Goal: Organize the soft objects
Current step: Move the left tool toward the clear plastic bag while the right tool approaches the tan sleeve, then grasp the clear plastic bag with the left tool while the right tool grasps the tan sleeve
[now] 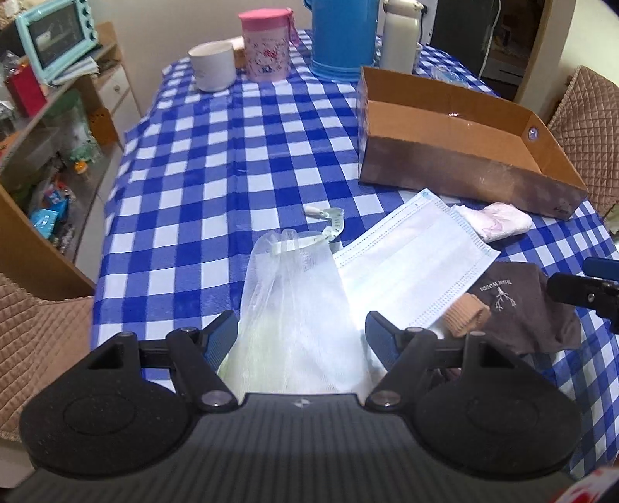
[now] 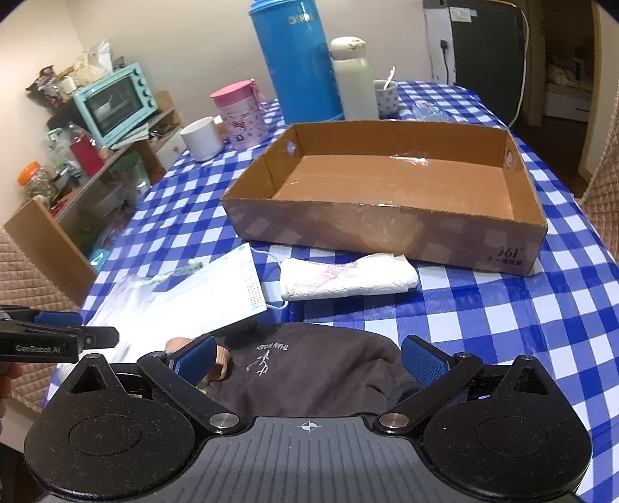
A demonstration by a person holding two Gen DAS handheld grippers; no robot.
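On the blue checked tablecloth lie a translucent white mesh bag [image 1: 294, 294], a pale blue face mask [image 1: 414, 263] [image 2: 216, 298], a brown sock [image 1: 522, 309] [image 2: 309, 371] with a tan cuff, and a folded white-pink cloth [image 1: 499, 224] [image 2: 348, 282]. Behind them stands an empty cardboard box [image 1: 464, 166] [image 2: 387, 232]. My left gripper [image 1: 301, 332] is open, low over the mesh bag, which lies between its fingers without being pinched. My right gripper [image 2: 309, 361] is open over the sock, fingers either side of it. Each gripper shows at the edge of the other's view [image 1: 580, 294] [image 2: 77, 340].
At the table's far end stand a blue thermos [image 2: 294, 62], a white bottle [image 2: 354, 81], a pink lidded cup [image 1: 265, 46] and a white mug [image 1: 212, 65]. Quilted chairs [image 1: 588, 131] flank the table. A cluttered shelf with a teal oven [image 1: 54, 35] is at the left.
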